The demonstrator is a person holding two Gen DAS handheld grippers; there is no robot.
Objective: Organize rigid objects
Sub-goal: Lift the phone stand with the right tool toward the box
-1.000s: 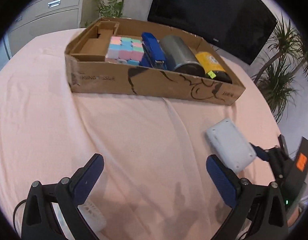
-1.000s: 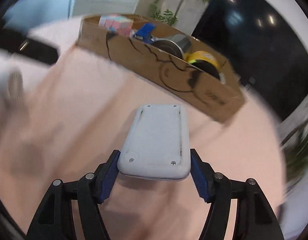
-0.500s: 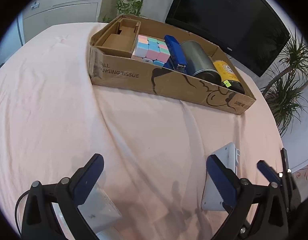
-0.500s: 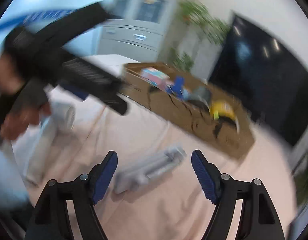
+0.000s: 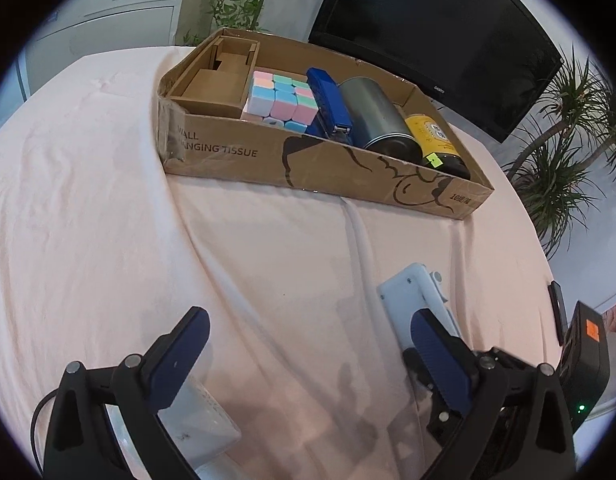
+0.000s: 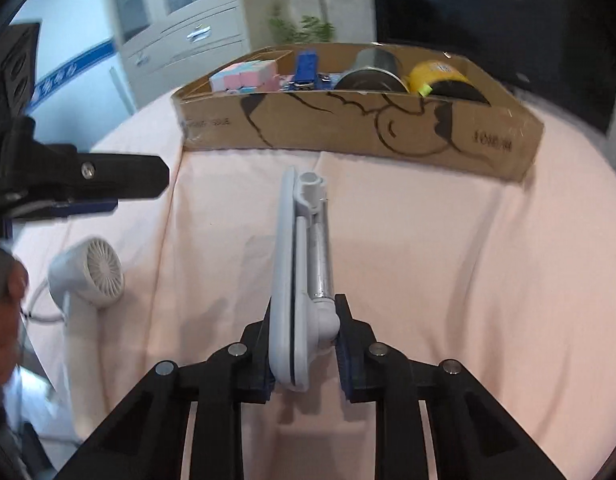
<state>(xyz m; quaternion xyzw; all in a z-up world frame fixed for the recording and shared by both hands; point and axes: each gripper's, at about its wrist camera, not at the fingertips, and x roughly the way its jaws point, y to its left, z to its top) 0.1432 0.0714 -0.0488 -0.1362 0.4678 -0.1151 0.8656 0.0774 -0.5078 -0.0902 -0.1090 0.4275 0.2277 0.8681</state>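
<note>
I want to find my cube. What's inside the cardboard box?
Inside the cardboard box lie a pastel cube, a blue stapler, a silver can and a yellow-labelled bottle. An empty cardboard insert fills the left end. The near wall hides their undersides.

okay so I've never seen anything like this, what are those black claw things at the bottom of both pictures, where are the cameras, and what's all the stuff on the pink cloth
No robot here: a person holds a two-finger gripper in each hand, and a fisheye camera on each looks forward along its fingers.

In the left wrist view, the left gripper stands open over the pink cloth, holding nothing.

In the right wrist view, the right gripper has just closed on a folded white stand, held on edge.

Beyond both sits a cardboard box holding a pastel cube, a blue stapler, a metal can and a yellow-labelled jar. A white handheld fan lies outside it on the cloth.
</note>
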